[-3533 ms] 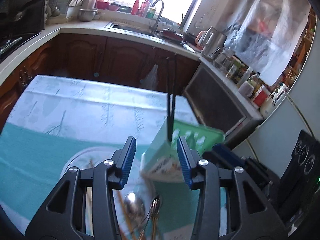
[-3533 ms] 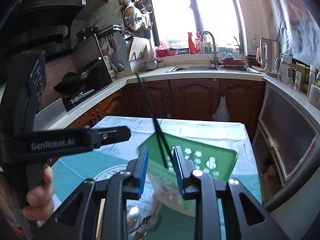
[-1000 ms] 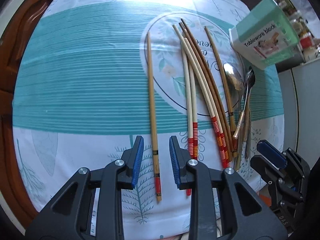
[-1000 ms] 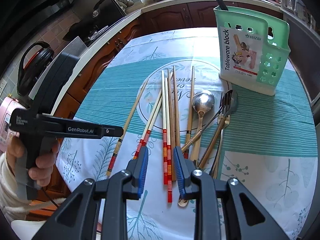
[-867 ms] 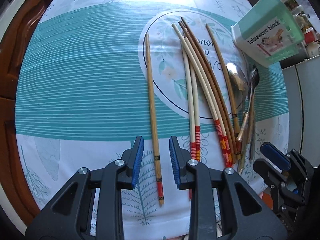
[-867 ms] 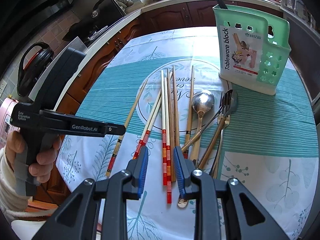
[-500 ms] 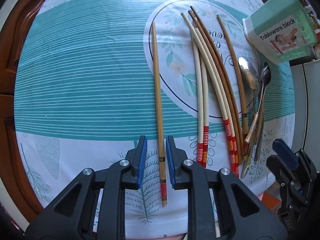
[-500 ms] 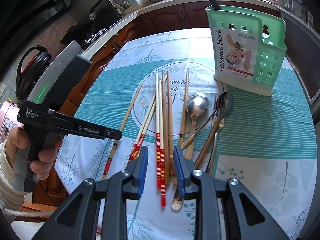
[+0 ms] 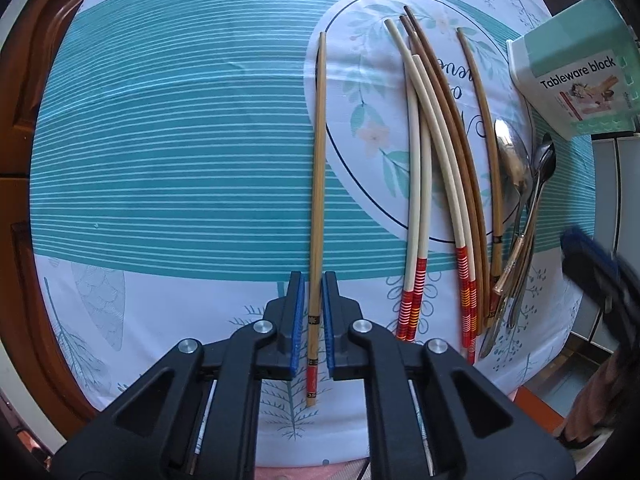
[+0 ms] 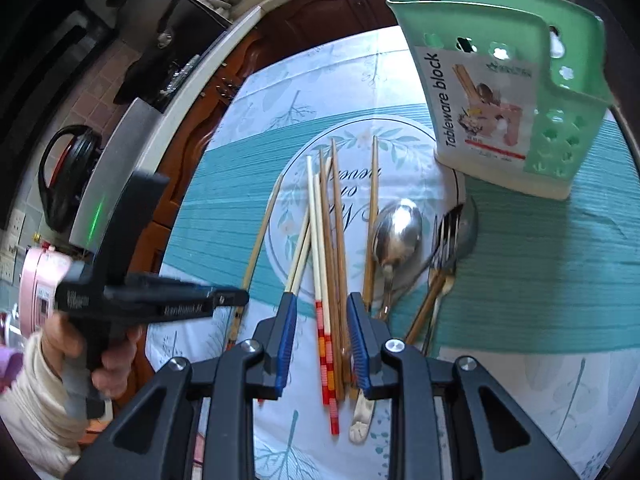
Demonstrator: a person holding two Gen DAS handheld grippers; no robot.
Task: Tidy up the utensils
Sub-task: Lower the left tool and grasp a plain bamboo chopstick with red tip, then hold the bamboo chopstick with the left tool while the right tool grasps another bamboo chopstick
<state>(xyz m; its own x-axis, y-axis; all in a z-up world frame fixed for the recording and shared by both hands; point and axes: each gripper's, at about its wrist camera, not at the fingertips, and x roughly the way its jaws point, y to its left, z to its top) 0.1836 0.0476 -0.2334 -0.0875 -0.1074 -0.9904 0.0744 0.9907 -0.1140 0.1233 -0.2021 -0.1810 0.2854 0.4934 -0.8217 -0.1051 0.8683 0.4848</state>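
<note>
Well to the left of the green holder (image 10: 500,92), on the striped cloth of the counter (image 9: 180,140): a lone chopstick (image 9: 318,160), flat on the cloth, well apart from the other utensils. Straddled near its red-tipped end by the left hand-held gripper (image 9: 313,292), pointed down from above. Jaws just been closing, with the chopstick between them; blue pads (image 9: 297,320) all but on the wood, only slivers of gap showing. Cannot tell whether truly pinched. Gripped at the handle by a hand (image 10: 108,360) in a cream sleeve.

Nearer the holder, between it and the lone stick: a bundle of chopsticks (image 9: 440,160), pale ones with red-banded ends and brown ones, side by side and partly crossing. Just beside the bundle on the holder's side: a spoon (image 10: 398,232) and a fork (image 10: 444,236), handles overlapping with other cutlery.

Over the banded ends of the bundle: the right hand-held gripper (image 10: 321,308), angled downward, jaws apart, several sticks visible between them, pads clear of them, grasping nothing.

Upright at the far right of the cloth: the holder itself, labelled "Tableware block", with a dark stick poking out of its top.
</note>
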